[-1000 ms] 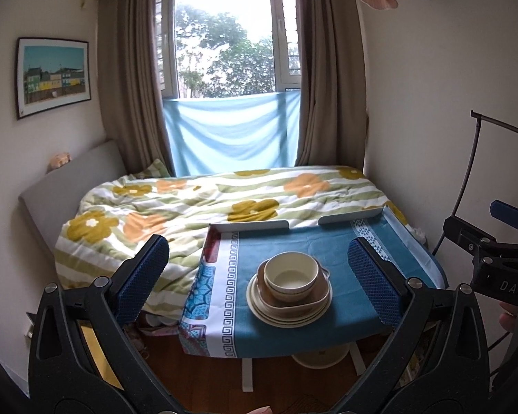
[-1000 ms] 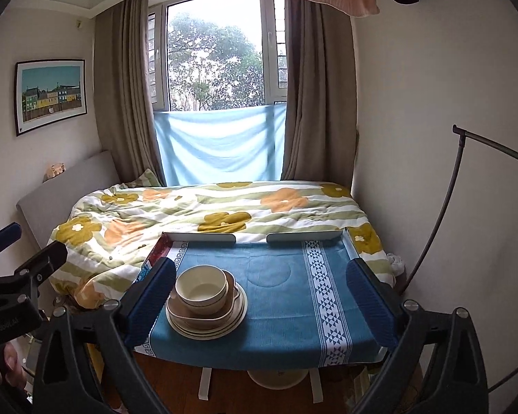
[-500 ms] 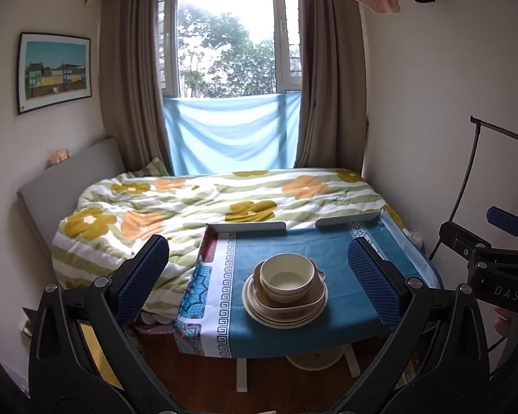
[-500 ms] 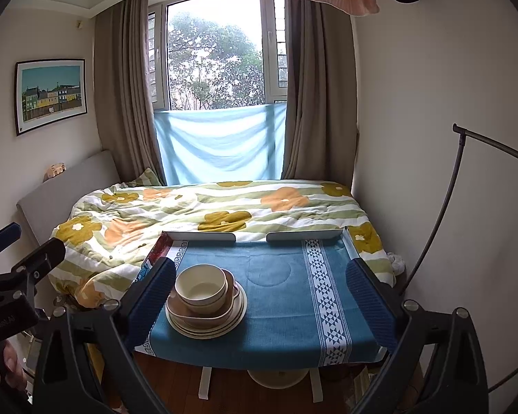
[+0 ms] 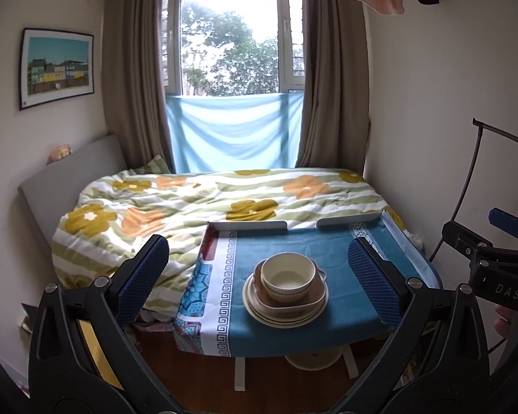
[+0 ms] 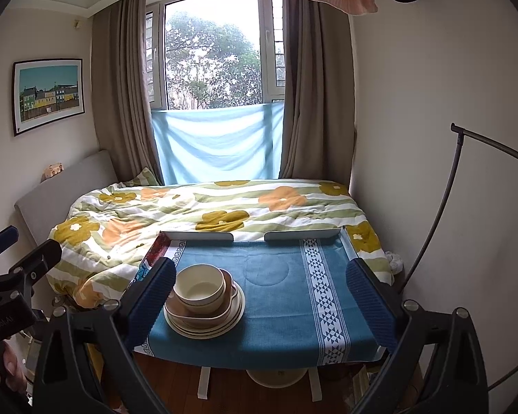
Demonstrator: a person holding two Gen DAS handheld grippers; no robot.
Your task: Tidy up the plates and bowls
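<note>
A stack of crockery stands on a small table with a blue cloth [image 5: 293, 241] [image 6: 276, 276]. A cream bowl [image 5: 288, 276] [image 6: 199, 284] sits on top, inside a brown squarish dish [image 5: 290, 302] [image 6: 198, 312], on several cream plates [image 5: 283, 317] [image 6: 205, 327]. My left gripper [image 5: 259, 276] is open and empty, held back from the table with the stack between its blue pads. My right gripper [image 6: 260, 298] is open and empty, to the right of the stack; its left pad [image 6: 152, 300] overlaps the plates' left edge in view.
A bed with a flowered quilt [image 5: 190, 207] [image 6: 190, 214] lies behind the table under a window. The table has a raised white rim [image 6: 197, 236] at the back. A curved black stand [image 6: 456, 172] rises on the right by the wall. Wooden floor lies below.
Both grippers have drifted a little closer to the table; the stack sits slightly lower and larger in both views. Nothing was taken hold of.
</note>
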